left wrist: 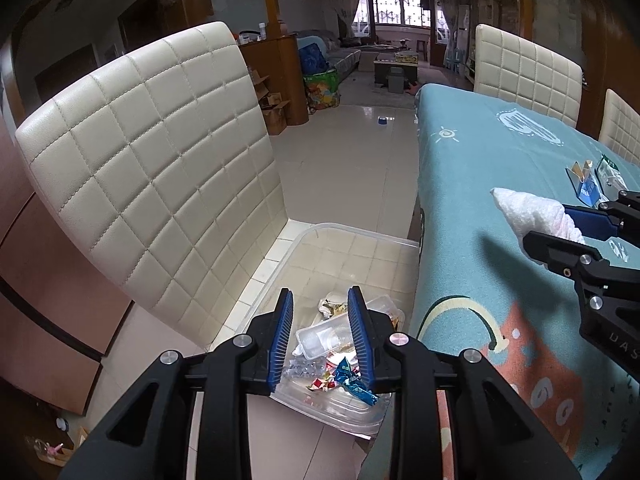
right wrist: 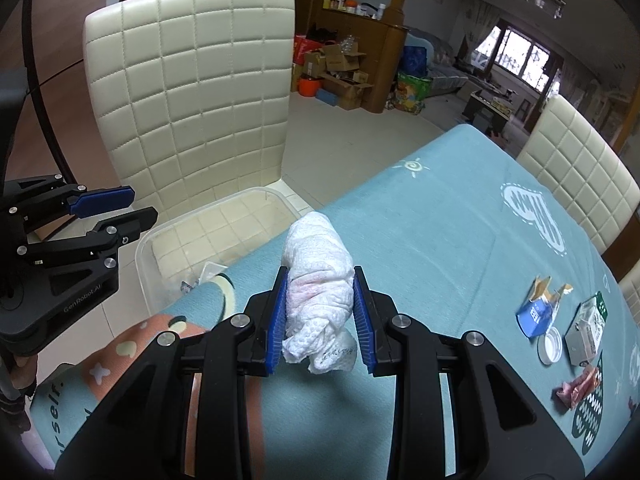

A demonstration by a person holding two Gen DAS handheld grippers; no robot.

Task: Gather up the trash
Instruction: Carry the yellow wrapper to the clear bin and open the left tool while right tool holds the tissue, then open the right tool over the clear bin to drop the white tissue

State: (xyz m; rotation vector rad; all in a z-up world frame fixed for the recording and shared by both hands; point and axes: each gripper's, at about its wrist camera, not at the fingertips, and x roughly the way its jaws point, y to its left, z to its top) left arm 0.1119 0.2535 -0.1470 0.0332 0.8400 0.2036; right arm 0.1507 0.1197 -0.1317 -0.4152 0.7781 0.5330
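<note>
Right gripper (right wrist: 320, 316), jaws clamping a tissue wad (right wrist: 320, 292), nears the table edge above the bin (right wrist: 148, 276); left gripper (left wrist: 320, 336), jaws released, waits over it.

We note a crumpled white paper towel (right wrist: 320, 280) with an embossed, rough texture. The teal tabletop (right wrist: 440, 232) cloth looks matt and felt-like. The clear plastic bin (left wrist: 352, 236) is glossy and smooth. The cream quilted chair back (left wrist: 160, 160) shows stitched, faintly sheened leatherette. The pale floor tiles (left wrist: 340, 160) are polished.
</note>
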